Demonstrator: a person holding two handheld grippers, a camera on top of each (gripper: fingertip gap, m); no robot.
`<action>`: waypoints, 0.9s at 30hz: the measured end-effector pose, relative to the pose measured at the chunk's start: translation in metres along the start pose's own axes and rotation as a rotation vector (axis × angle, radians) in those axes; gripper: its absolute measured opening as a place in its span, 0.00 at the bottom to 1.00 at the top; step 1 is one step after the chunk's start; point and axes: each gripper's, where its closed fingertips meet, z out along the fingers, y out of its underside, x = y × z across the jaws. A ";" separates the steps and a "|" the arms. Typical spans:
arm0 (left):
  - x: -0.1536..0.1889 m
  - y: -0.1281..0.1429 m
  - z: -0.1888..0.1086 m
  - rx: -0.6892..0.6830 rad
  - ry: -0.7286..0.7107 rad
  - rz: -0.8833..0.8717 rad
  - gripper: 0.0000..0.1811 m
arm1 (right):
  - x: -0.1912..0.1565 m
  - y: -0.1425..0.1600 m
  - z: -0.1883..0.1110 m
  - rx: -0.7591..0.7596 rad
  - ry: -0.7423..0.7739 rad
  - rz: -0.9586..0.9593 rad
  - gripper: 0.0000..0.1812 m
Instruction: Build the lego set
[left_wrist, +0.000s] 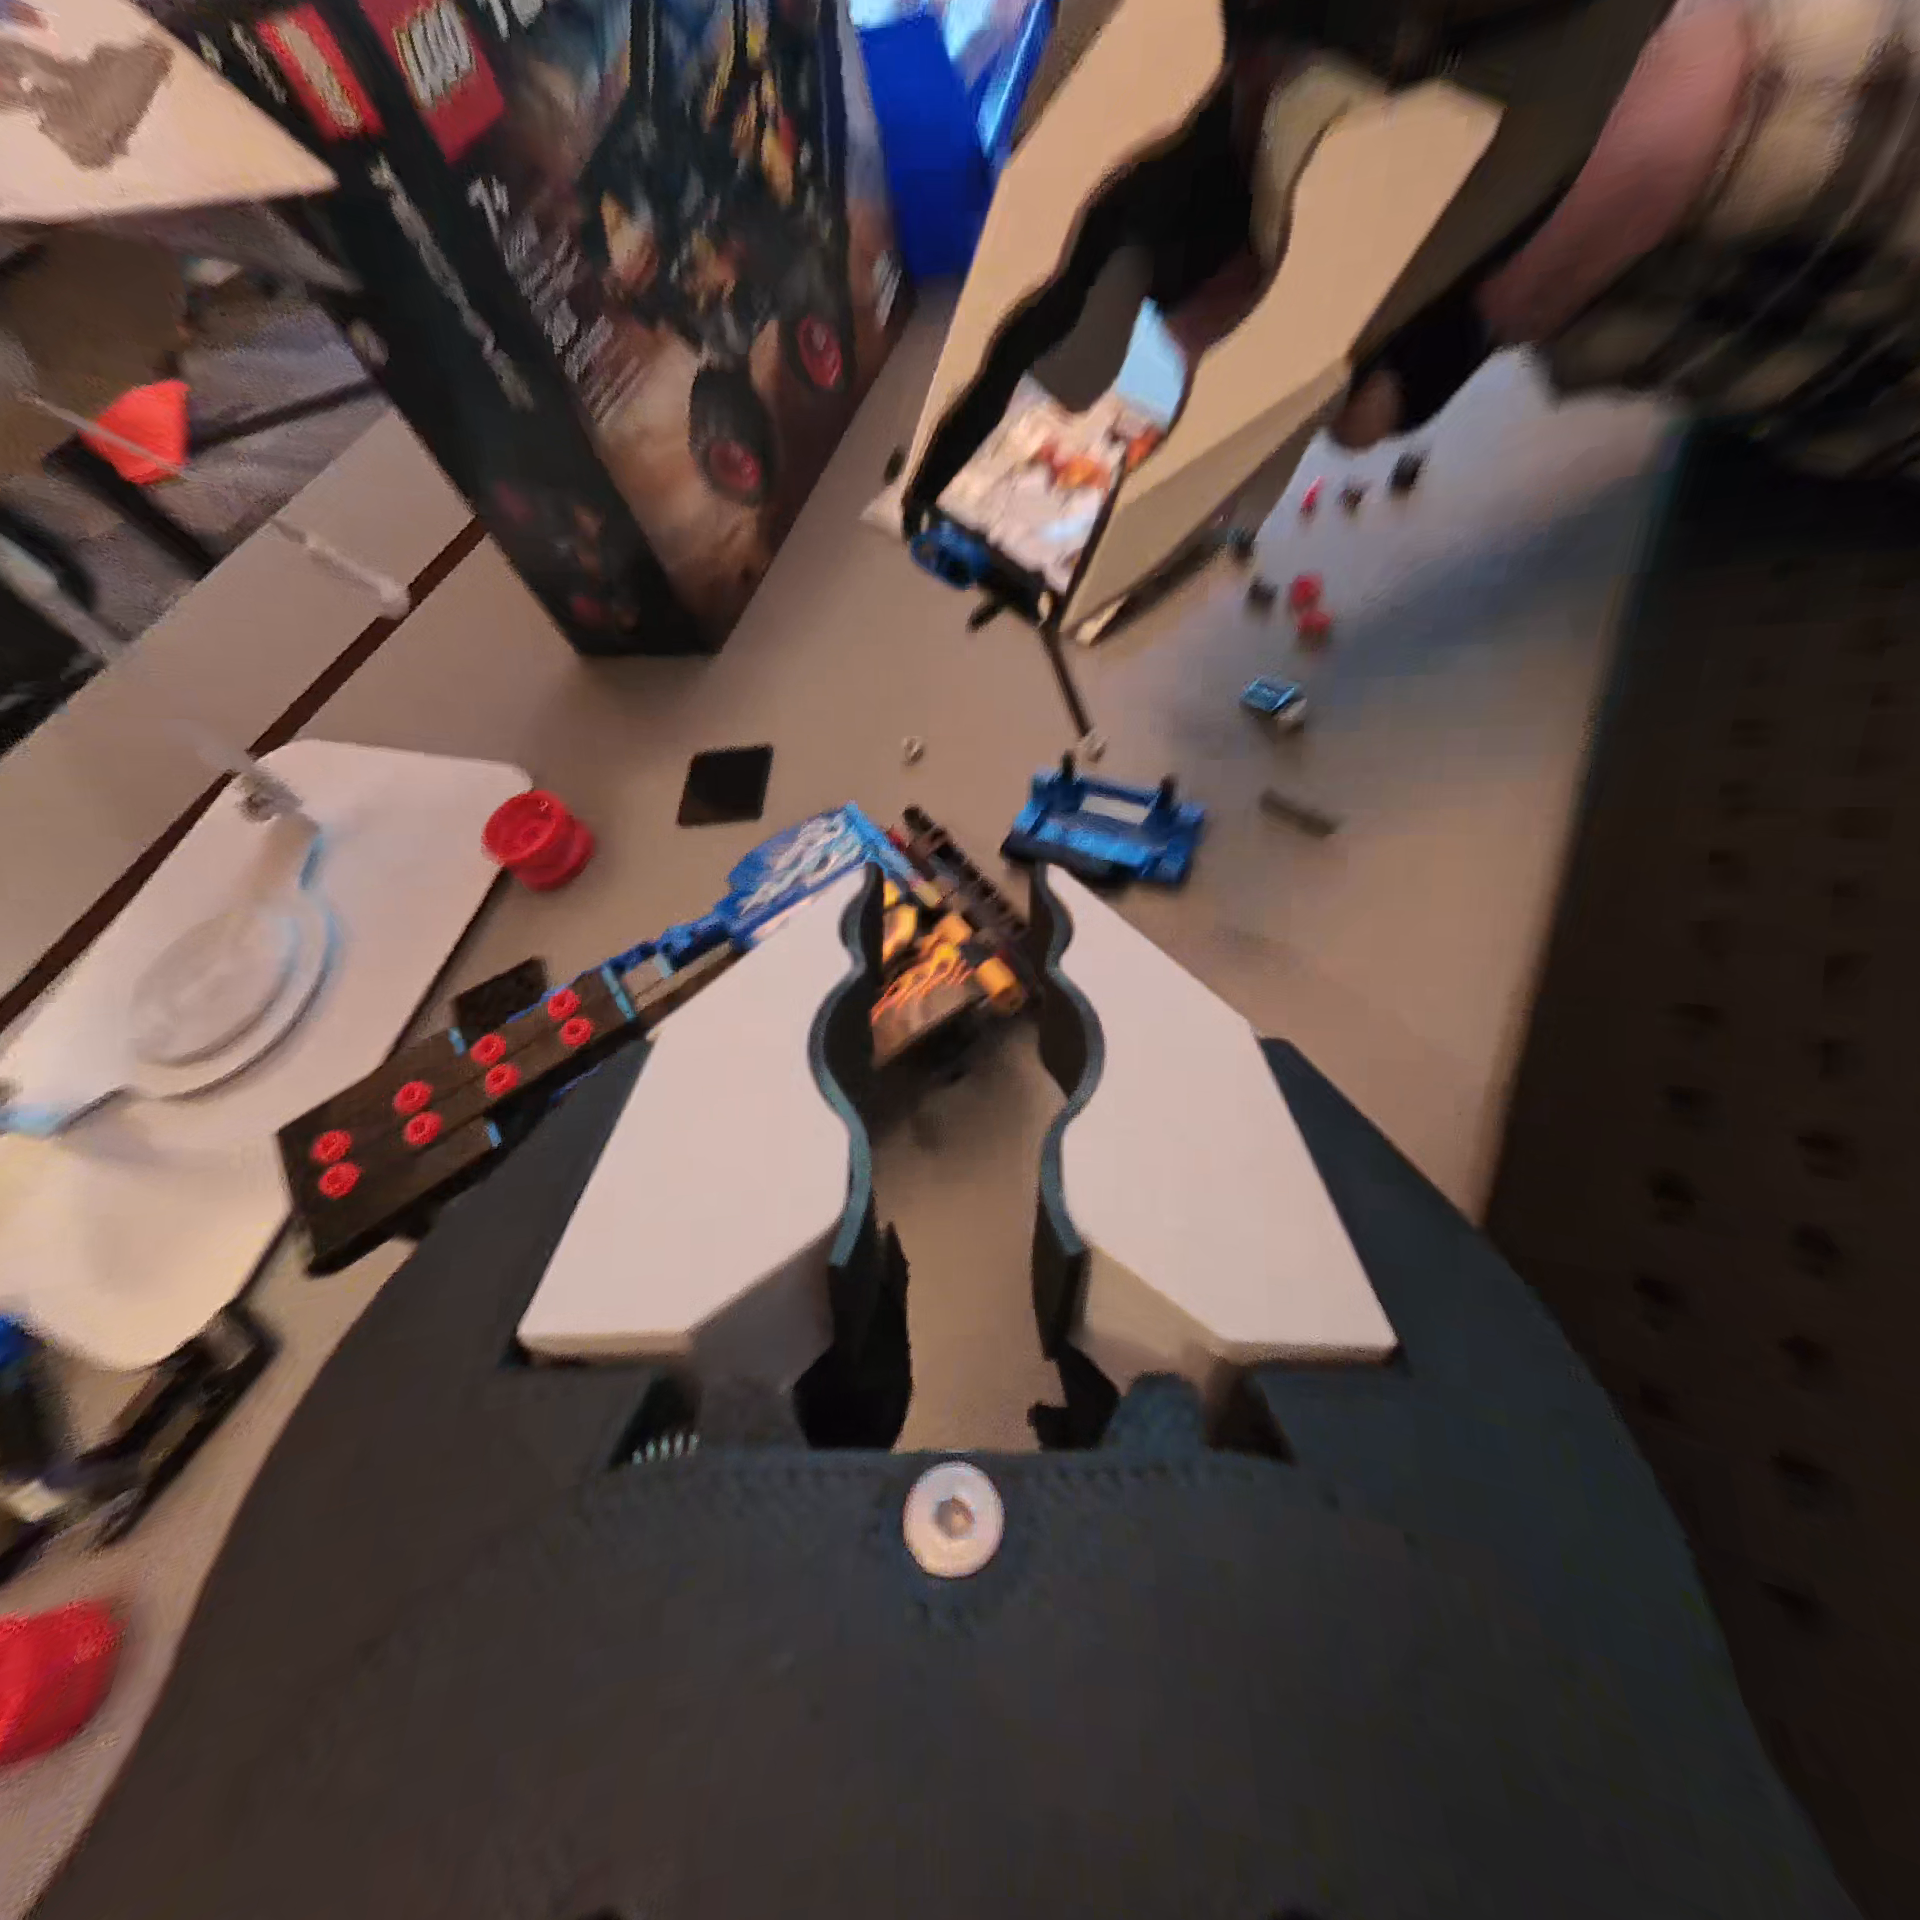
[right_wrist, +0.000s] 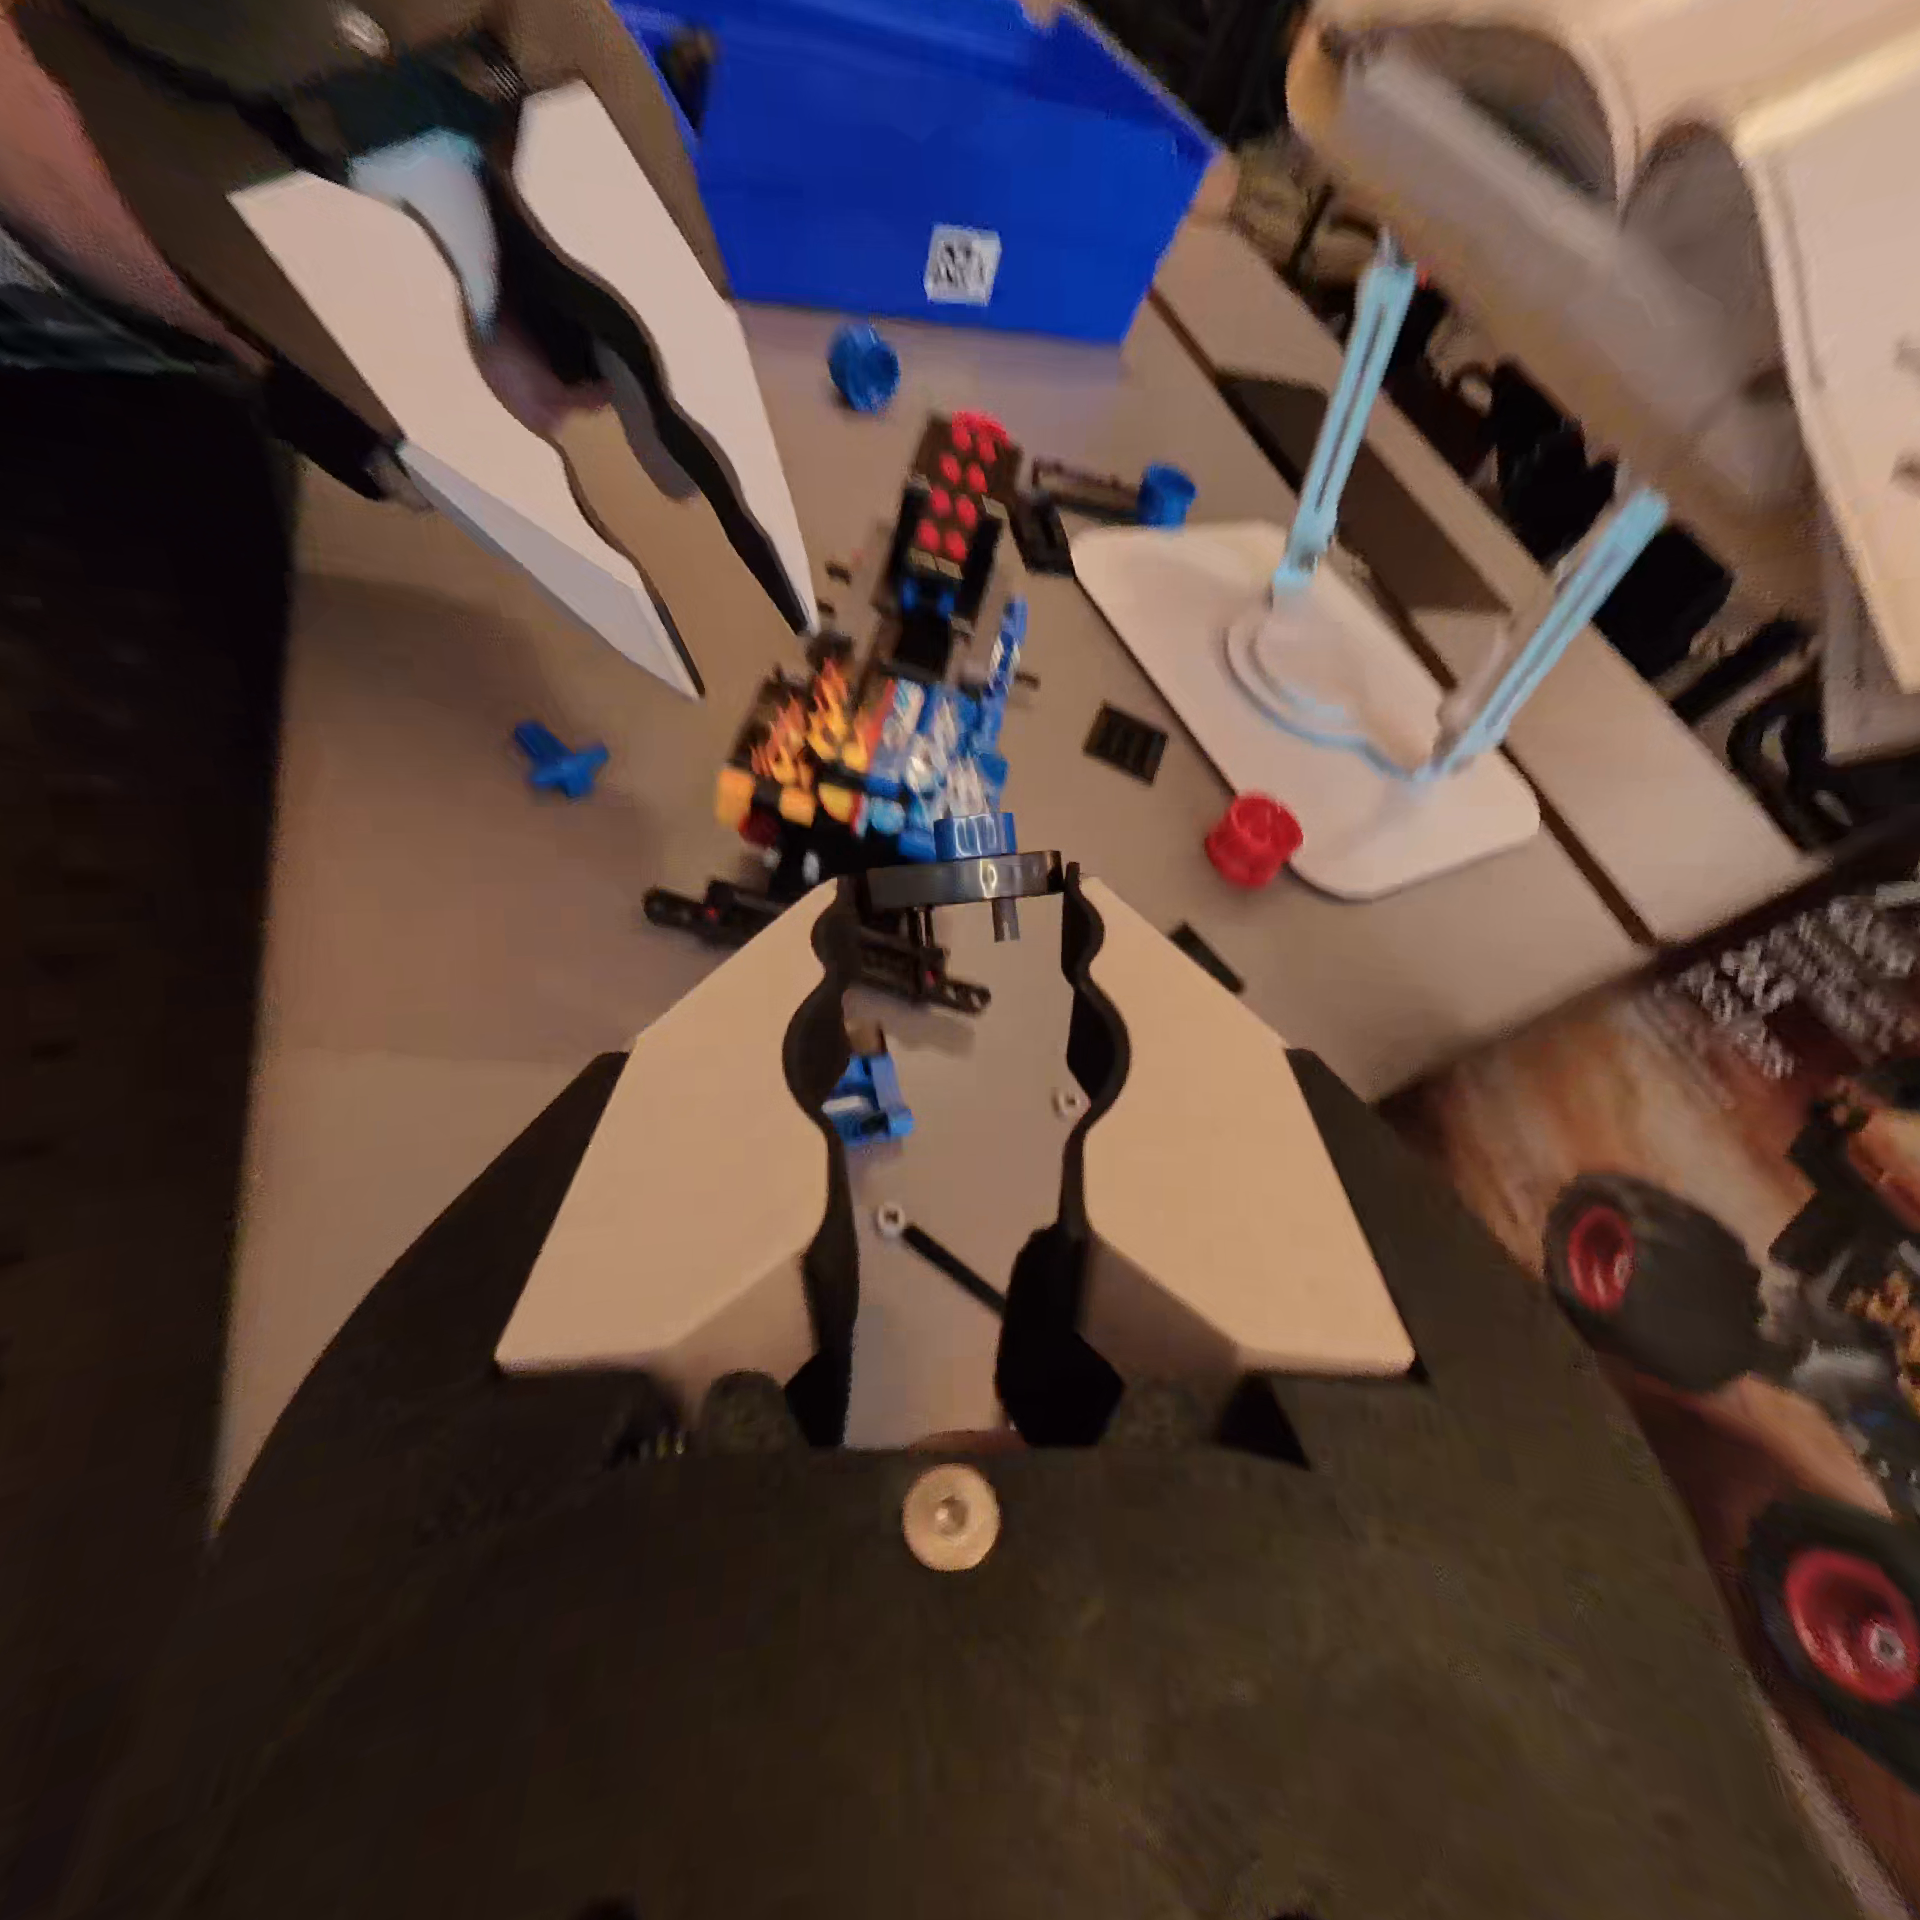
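The half-built lego model (left_wrist: 769, 894) lies on the grey table: black beams with red pins, a blue stickered panel and a black panel with orange flames. It also shows in the right wrist view (right_wrist: 883, 748). My left gripper (left_wrist: 954, 883) is open, its tips on either side of the flame panel's end; whether they touch it is unclear. It shows at the upper left of the right wrist view (right_wrist: 748, 655). My right gripper (right_wrist: 951, 888) is shut on a flat black piece (right_wrist: 966, 875) with a blue part on top, just in front of the model. It also shows in the left wrist view (left_wrist: 992, 561).
The lego box (left_wrist: 623, 312) stands behind the model. A blue frame piece (left_wrist: 1107, 836), a red wheel hub (left_wrist: 537, 840), a black tile (left_wrist: 725, 784) and small loose parts lie around. A white stand base (right_wrist: 1330, 748) is at the right, a blue bin (right_wrist: 935, 166) at the back. The left gripper's tips are roughly 8 cm from the right gripper's.
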 end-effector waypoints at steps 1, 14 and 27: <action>0.004 -0.010 -0.002 0.057 0.045 -0.047 0.14 | -0.005 -0.011 0.000 0.037 -0.013 -0.014 0.21; 0.034 -0.078 -0.047 0.573 0.738 -0.622 0.13 | -0.061 -0.098 -0.011 0.428 -0.255 -0.009 0.21; 0.015 -0.062 -0.034 0.500 0.463 -0.496 0.05 | -0.049 -0.087 0.011 0.173 0.016 -0.286 0.23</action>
